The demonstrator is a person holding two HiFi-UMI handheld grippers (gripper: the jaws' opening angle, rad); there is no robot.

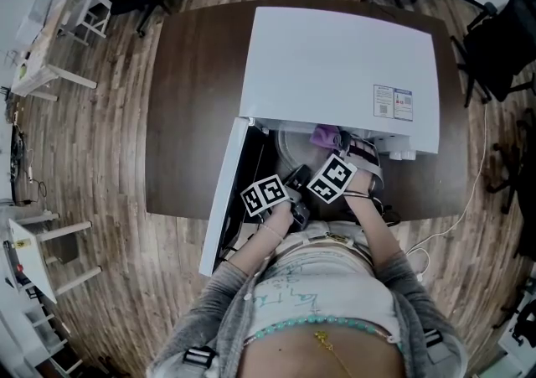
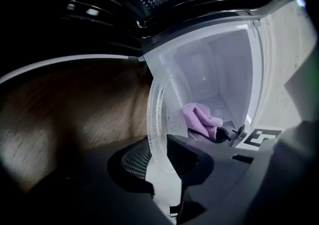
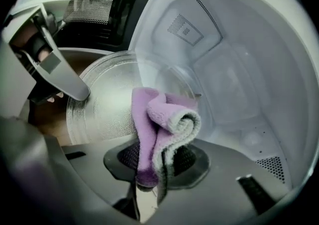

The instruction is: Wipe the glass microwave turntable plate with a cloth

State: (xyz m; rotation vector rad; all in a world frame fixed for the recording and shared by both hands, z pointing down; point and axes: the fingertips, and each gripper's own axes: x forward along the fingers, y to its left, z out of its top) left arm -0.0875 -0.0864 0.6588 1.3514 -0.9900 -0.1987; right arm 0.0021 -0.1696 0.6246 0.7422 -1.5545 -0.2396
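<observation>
Surroundings: dark brown table (image 1: pixel 188 100) on a plank floor (image 1: pixel 109 158), seen from above. A white microwave (image 1: pixel 335 58) is set on it, with the door (image 1: pixel 223 200) swung open toward the person.

Glass turntable plate (image 3: pixel 104 104): held tilted on edge at the mouth of the cavity (image 3: pixel 234 69), on the door side. One broad face is turned toward the right gripper.

Plate axis: none is presented, the plate being round. The working plane is its face, which is seen edge-on along the jaws of the left gripper.

Cloth (image 3: pixel 162 119): purple, folded into a loose roll. Its long axis is laid along the jaws that carry it. The free end is placed in front of the half of the face away from the held rim. Contact with the glass cannot be confirmed.

Left gripper (image 2: pixel 162 156): closed on the plate's rim, one pad on each face.

Right gripper (image 3: pixel 157 161): clamped on the lower end of the cloth.

Governing relation: the plate's face lies just ahead of the cloth and extends leftward from it in the right gripper view. The right gripper is the nearer to the surface to be wiped. The left gripper is occupied as the holder.

Next move (judgement): the cloth is to be pressed onto the face and swept toward the held rim.
</observation>
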